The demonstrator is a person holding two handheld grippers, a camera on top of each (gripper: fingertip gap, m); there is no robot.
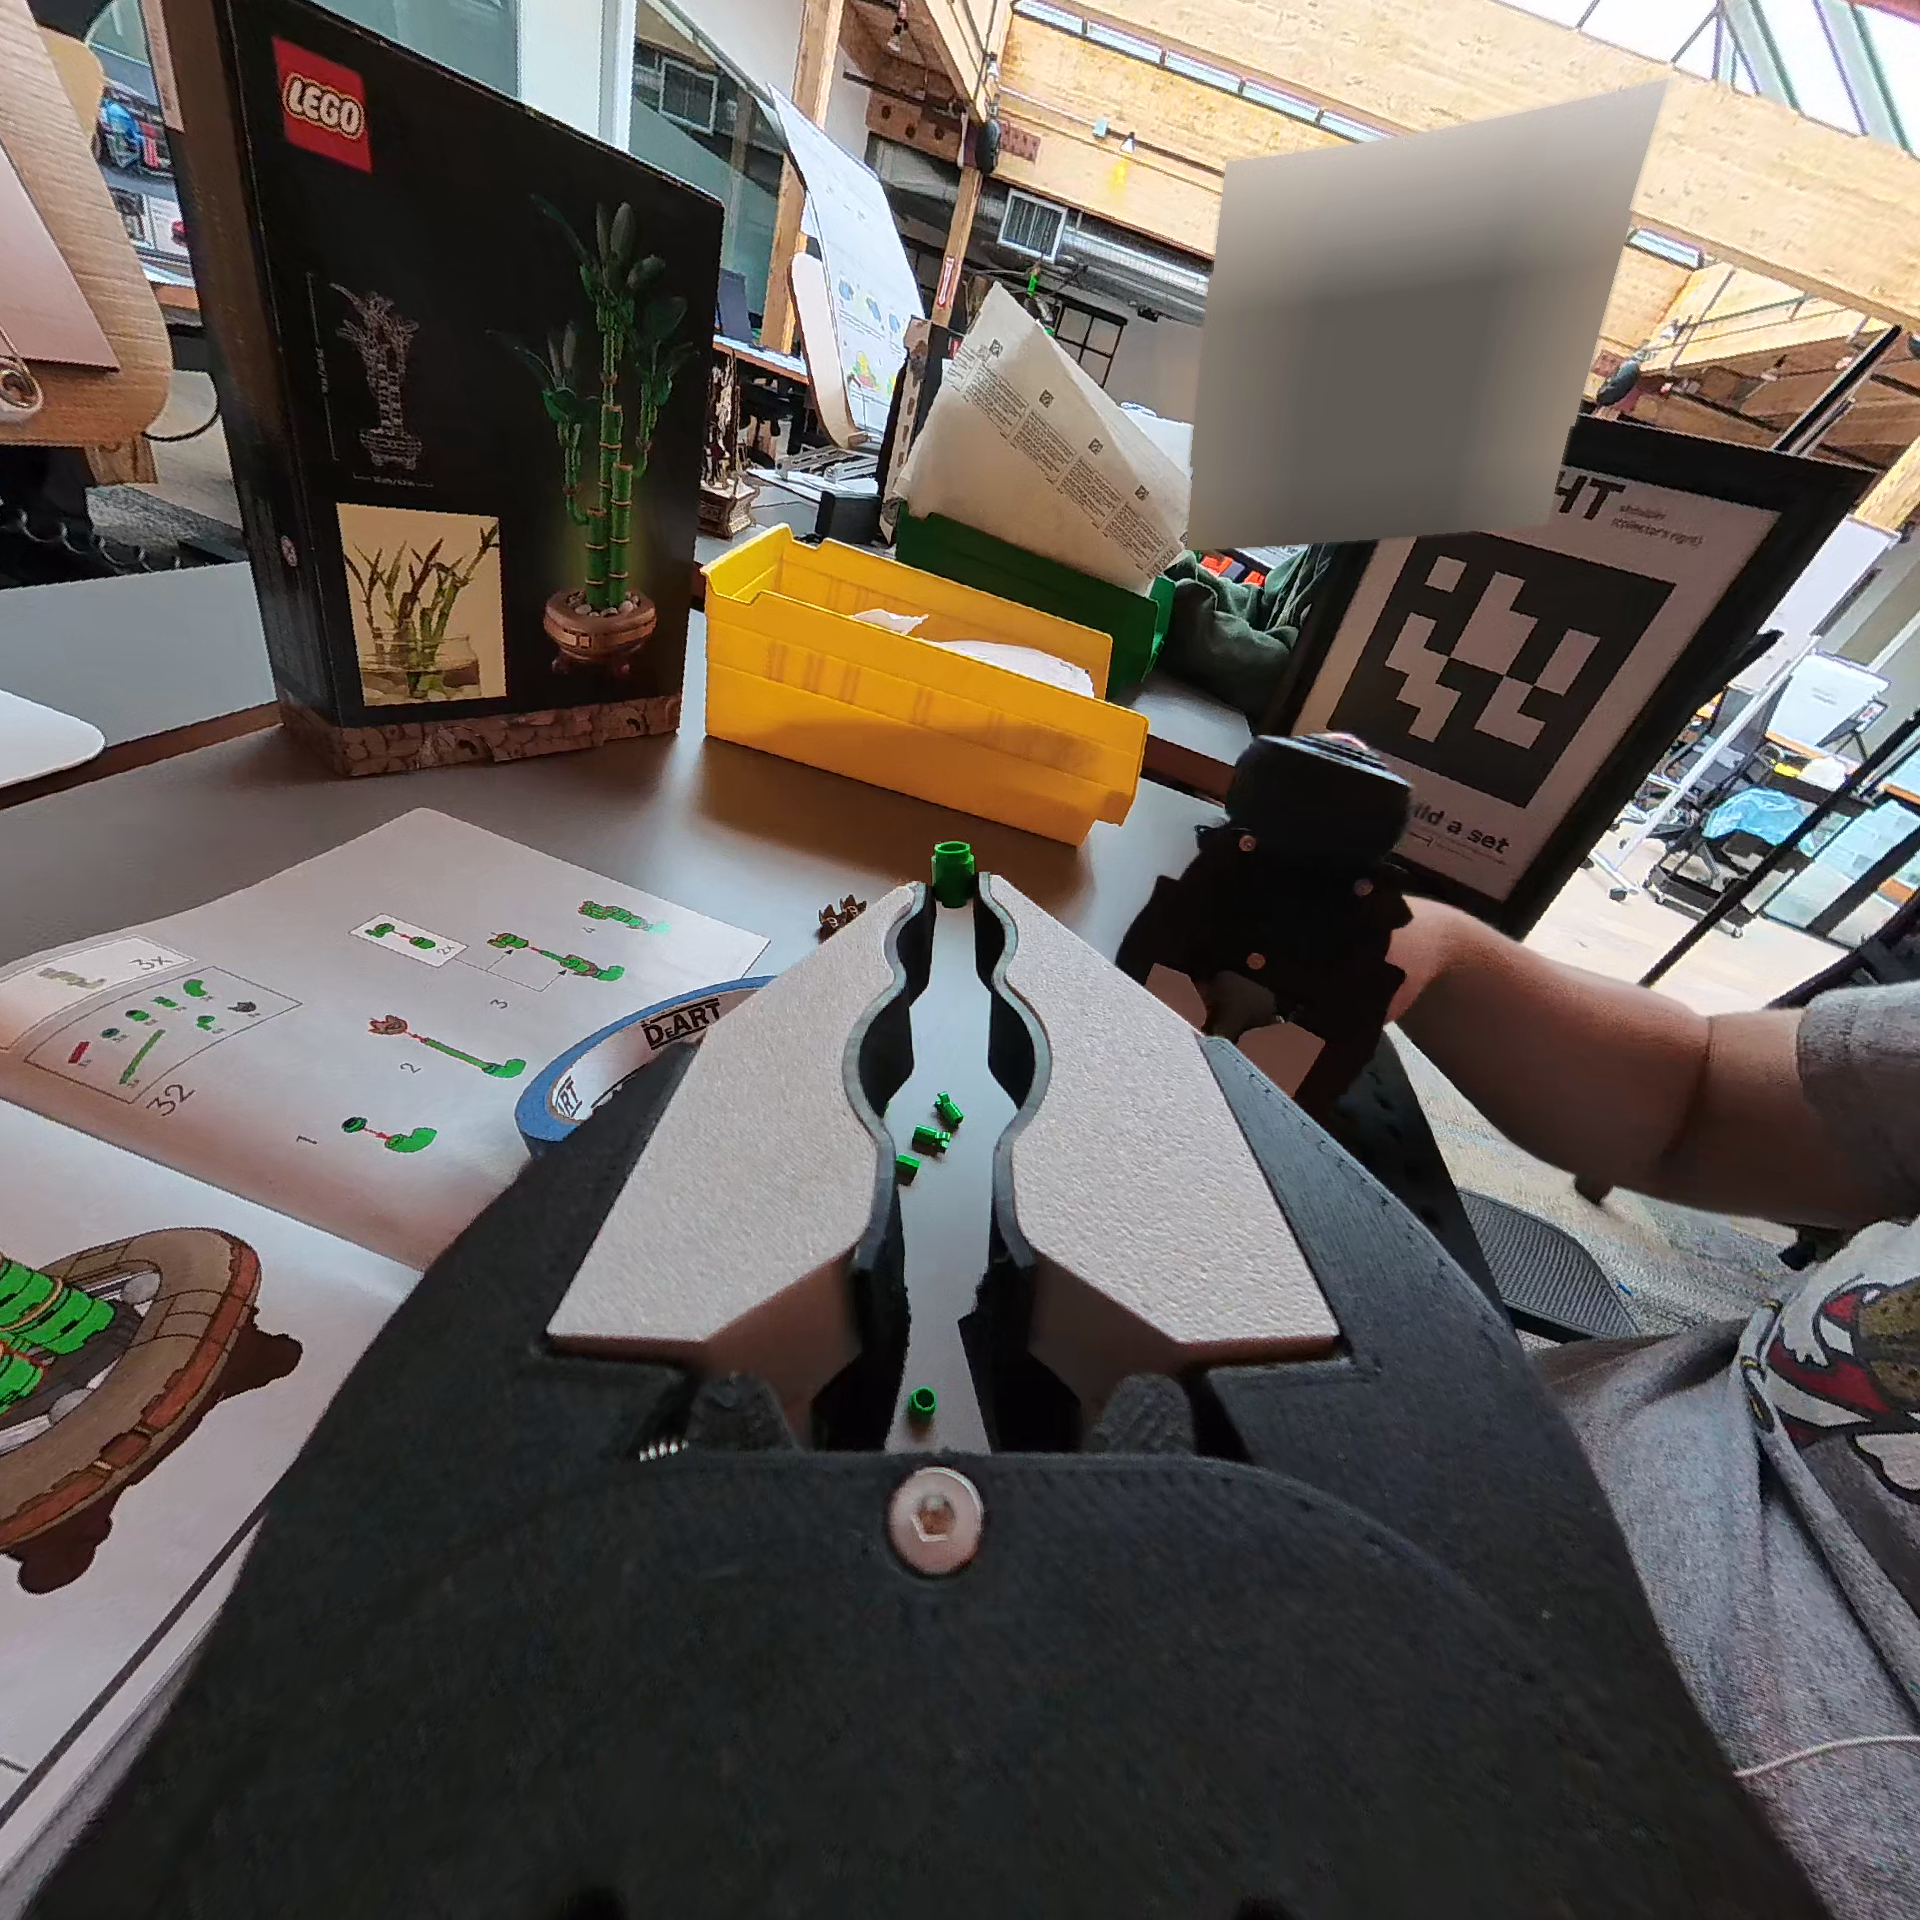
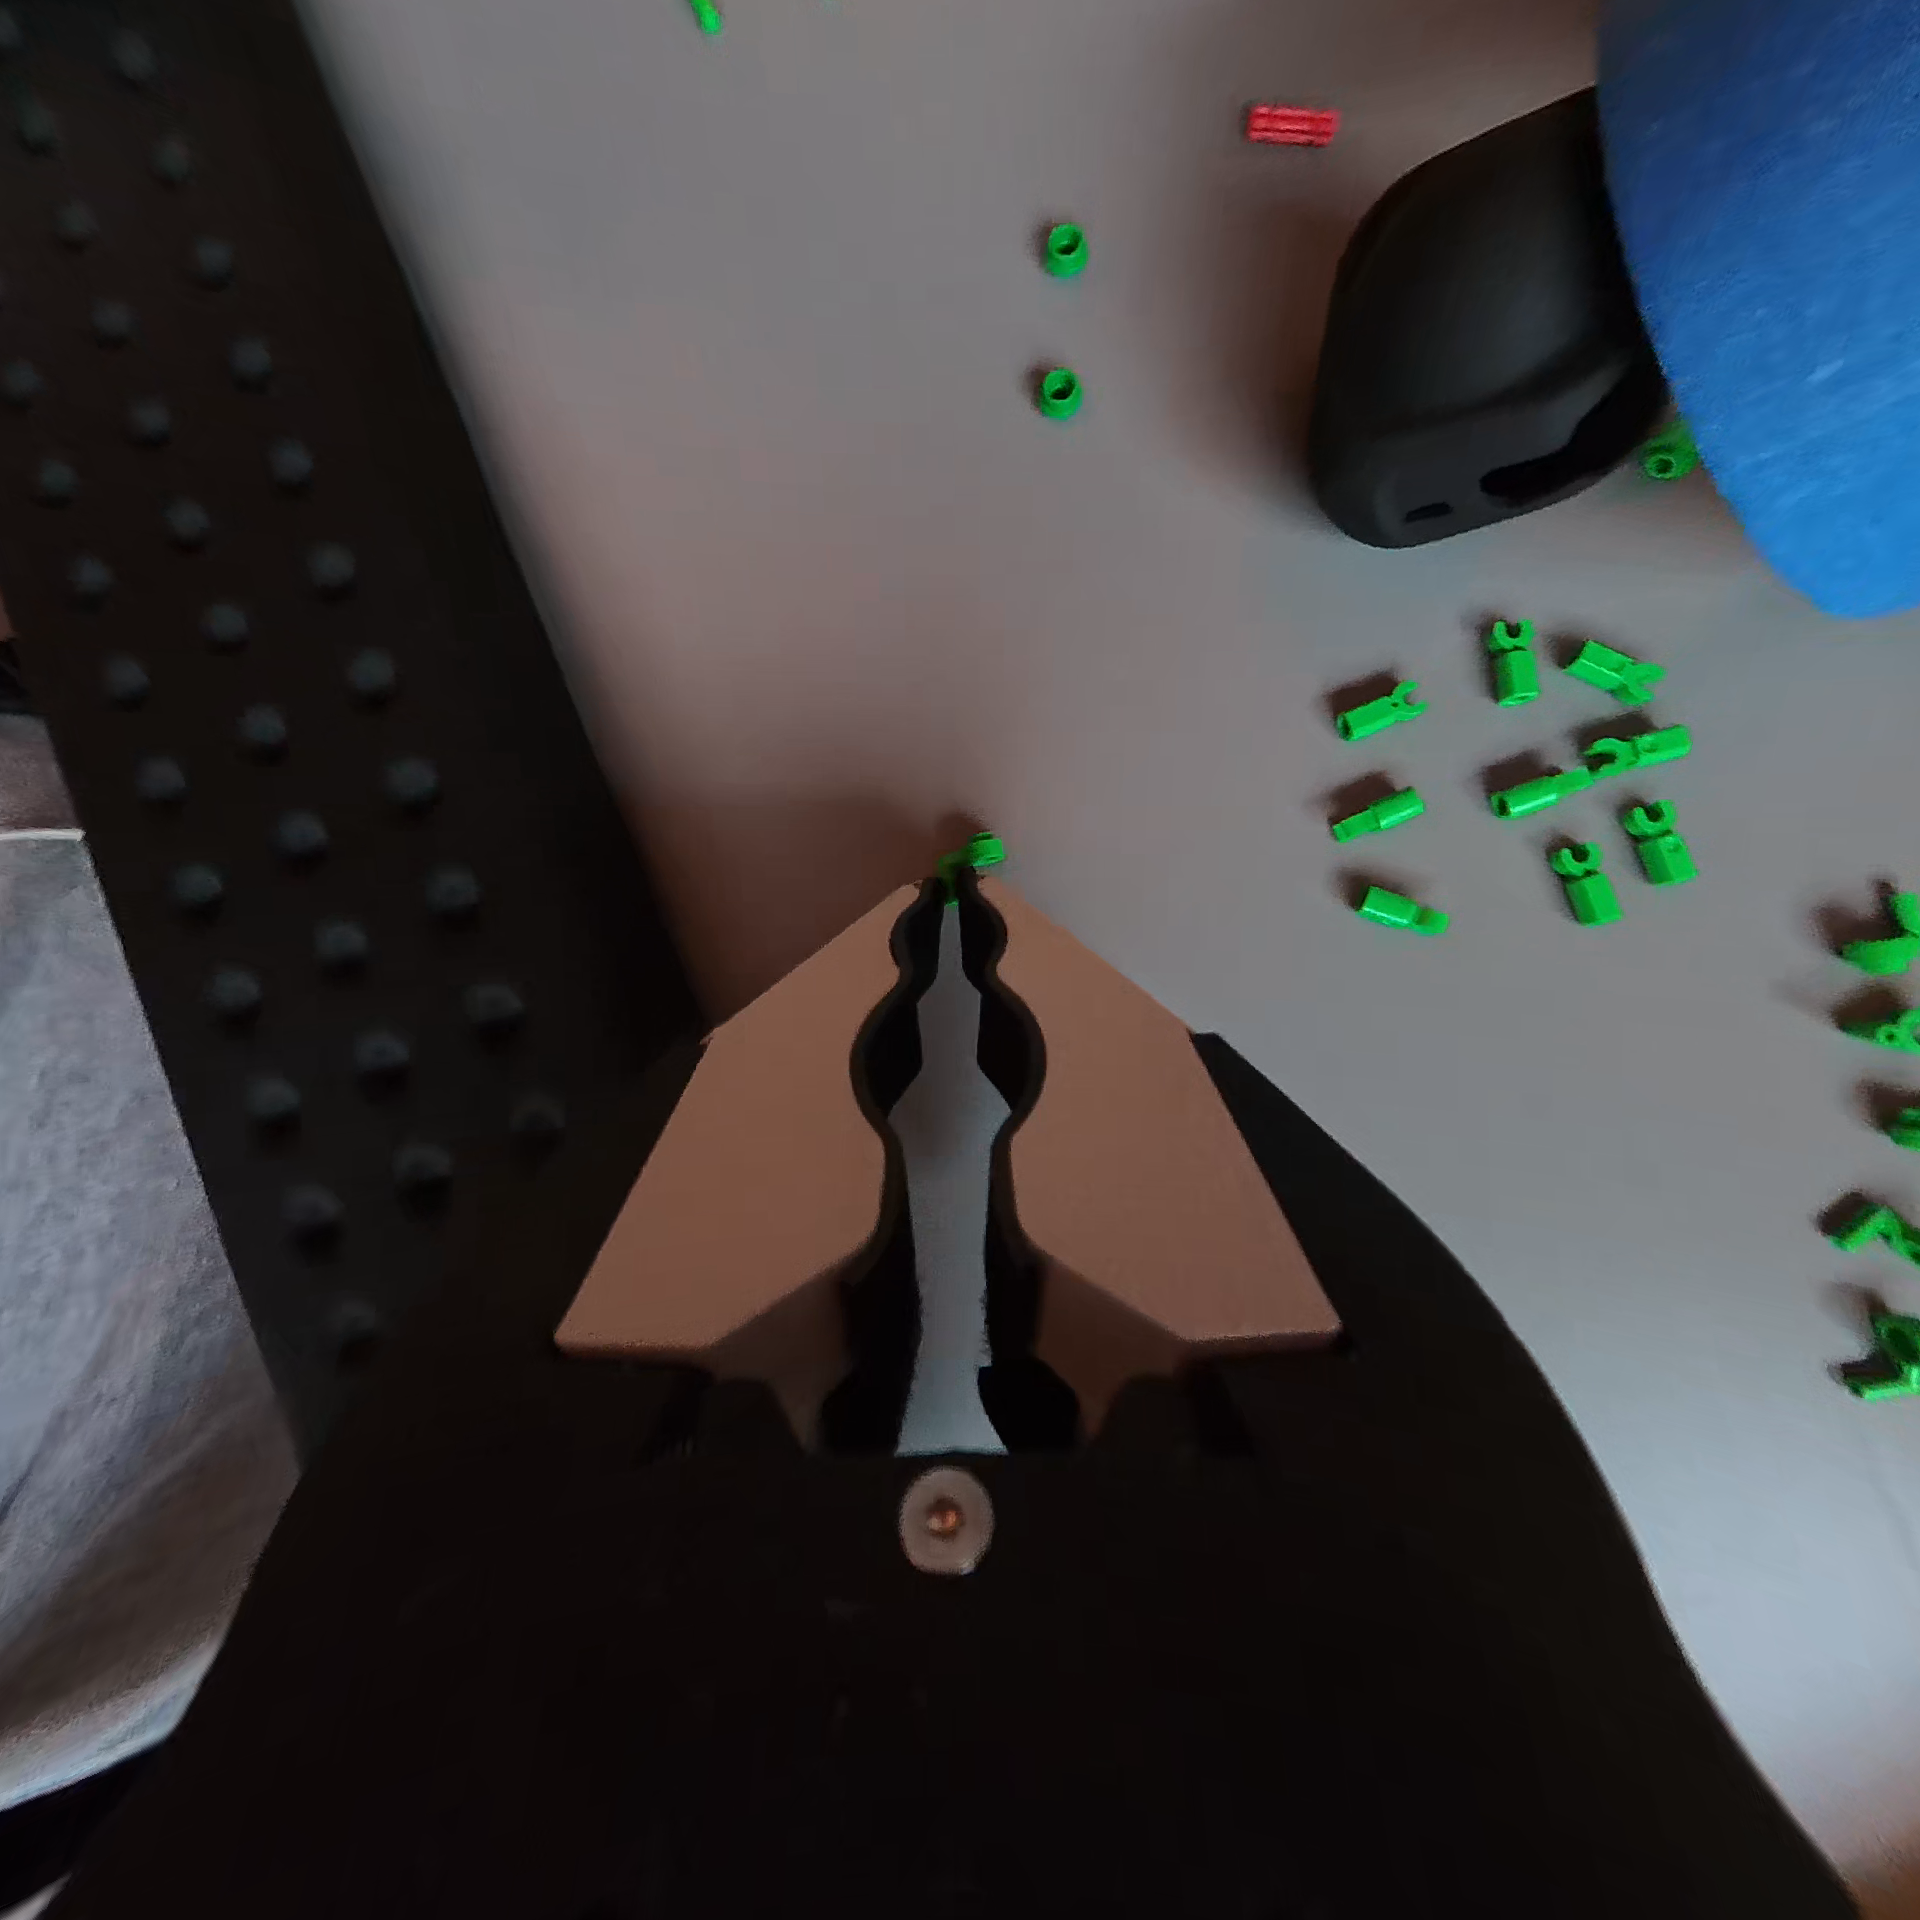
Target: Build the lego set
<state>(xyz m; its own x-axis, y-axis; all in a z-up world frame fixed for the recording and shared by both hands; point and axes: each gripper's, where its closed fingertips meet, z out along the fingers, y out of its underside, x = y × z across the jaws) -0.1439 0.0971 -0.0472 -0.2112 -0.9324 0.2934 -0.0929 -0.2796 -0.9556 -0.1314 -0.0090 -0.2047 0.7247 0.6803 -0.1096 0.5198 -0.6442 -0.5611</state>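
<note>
My left gripper point(image 1: 948, 896) is shut on a small green round brick point(image 1: 949, 869), held above the dark table point(image 1: 790, 831). Several small green pieces point(image 1: 930, 1132) lie on the table below it, seen between the fingers. My right gripper point(image 2: 954, 885) points down at the table and is shut on a small green clip piece point(image 2: 975, 854). Beside it lie several green clip pieces point(image 2: 1517, 769), two green round bricks point(image 2: 1060, 317) and a red piece point(image 2: 1291, 125). The right gripper also shows in the left wrist view point(image 1: 1278, 935), held by a hand.
An open instruction booklet point(image 1: 312, 1018) lies at the left, a roll of blue tape point(image 1: 623, 1049) beside it. The set's black box point(image 1: 457, 416) stands behind, next to a yellow bin point(image 1: 914, 686) and a green bin point(image 1: 1029, 582). A black studded mat point(image 2: 239, 644) borders the table. About 20 cm separates my left fingertips from my right.
</note>
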